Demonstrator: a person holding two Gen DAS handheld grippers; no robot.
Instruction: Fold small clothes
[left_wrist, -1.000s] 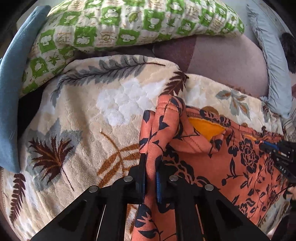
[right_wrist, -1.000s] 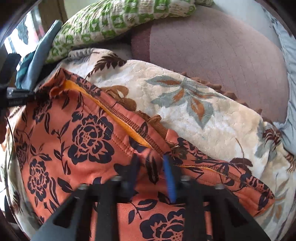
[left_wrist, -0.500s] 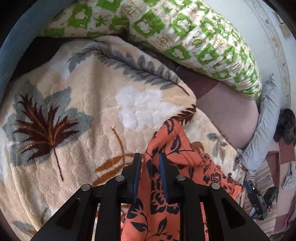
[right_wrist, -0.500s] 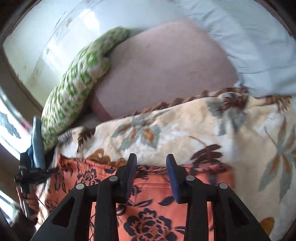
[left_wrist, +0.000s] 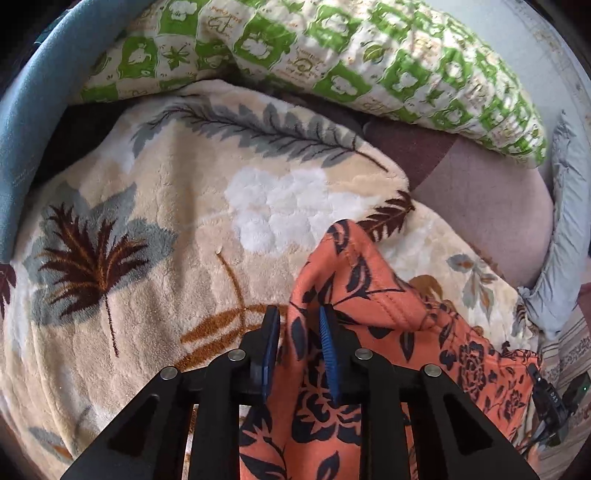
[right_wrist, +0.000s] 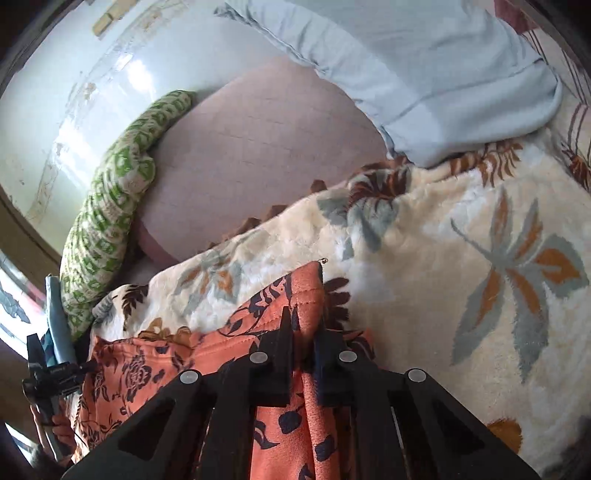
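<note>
**Orange garment pinched at both ends on a leaf-patterned blanket**

A green-and-cream patterned pillow (left_wrist: 332, 59) is seen across the top of the left wrist view, from about 10 to 2 o'clock, and it lies against a mauve cushion (left_wrist: 487, 199) at 2 to 3 o'clock. A pale blue-grey cloth (left_wrist: 565, 236) is bunched at the 3 o'clock edge, beside that cushion. A blue fabric edge (left_wrist: 22, 147) is curved along the 9 to 11 o'clock rim. In the right wrist view the same pale cloth is spread from 12 to 2 o'clock, and a white wall (right_wrist: 74, 74) is shown at 10 to 11 o'clock.

The work surface is a cream plush blanket (left_wrist: 166, 221) printed with grey, brown and rust leaves; it is rumpled and partly laid over the cushion.

The orange garment with a dark floral print (left_wrist: 369, 314) is spread on the blanket from the centre toward 4 to 5 o'clock in the left view. One end of it is raised into a peak between the fingers of the left gripper (left_wrist: 297, 347), which is pointed steeply downward; its jaws are closing, the fabric runs between them, and whether the blue pads already press on it cannot be told. The opposite end is clamped firmly by the right gripper (right_wrist: 304, 343), whose jaws are closed tight on a fold with a stitched hem, and which is angled downward. The left gripper is also seen at 8 o'clock in the right view, at the garment's far end.
</note>
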